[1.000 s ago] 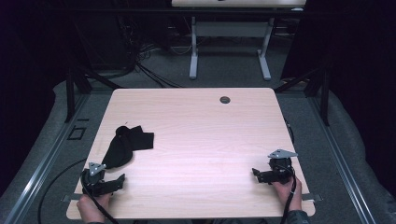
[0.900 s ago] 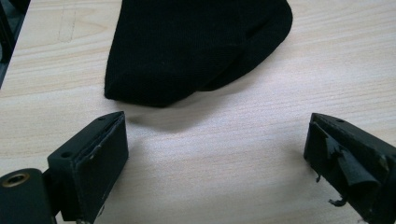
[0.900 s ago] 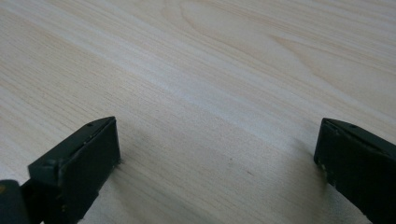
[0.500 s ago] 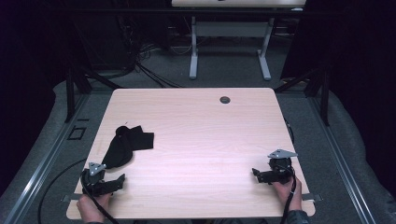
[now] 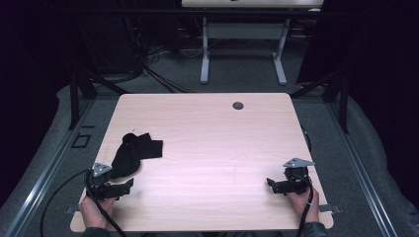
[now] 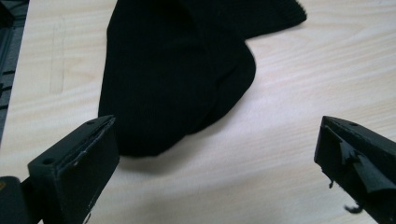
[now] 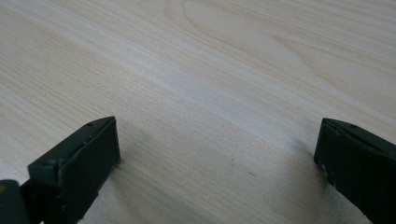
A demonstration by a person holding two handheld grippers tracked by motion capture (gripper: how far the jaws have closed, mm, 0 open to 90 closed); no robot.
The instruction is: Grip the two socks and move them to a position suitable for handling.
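Observation:
A black sock (image 5: pixel 131 154) lies crumpled on the left part of the light wooden table (image 5: pixel 212 133). My left gripper (image 5: pixel 123 186) rests at the near left corner, just short of the sock. In the left gripper view the sock (image 6: pixel 173 79) lies just ahead of the left gripper (image 6: pixel 215 154). Its jaws have just been opening and stand wide apart, with nothing pressed between them. My right gripper (image 5: pixel 272 185) sits at the near right corner, held by a hand. In the right gripper view the right gripper (image 7: pixel 215 154) is open over bare wood.
A dark round grommet hole (image 5: pixel 238 105) sits near the table's far edge. Behind the table stand the white legs of another table (image 5: pixel 205 54), with cables (image 5: pixel 153 74) on the grey floor. Black frame posts (image 5: pixel 74 94) flank the table.

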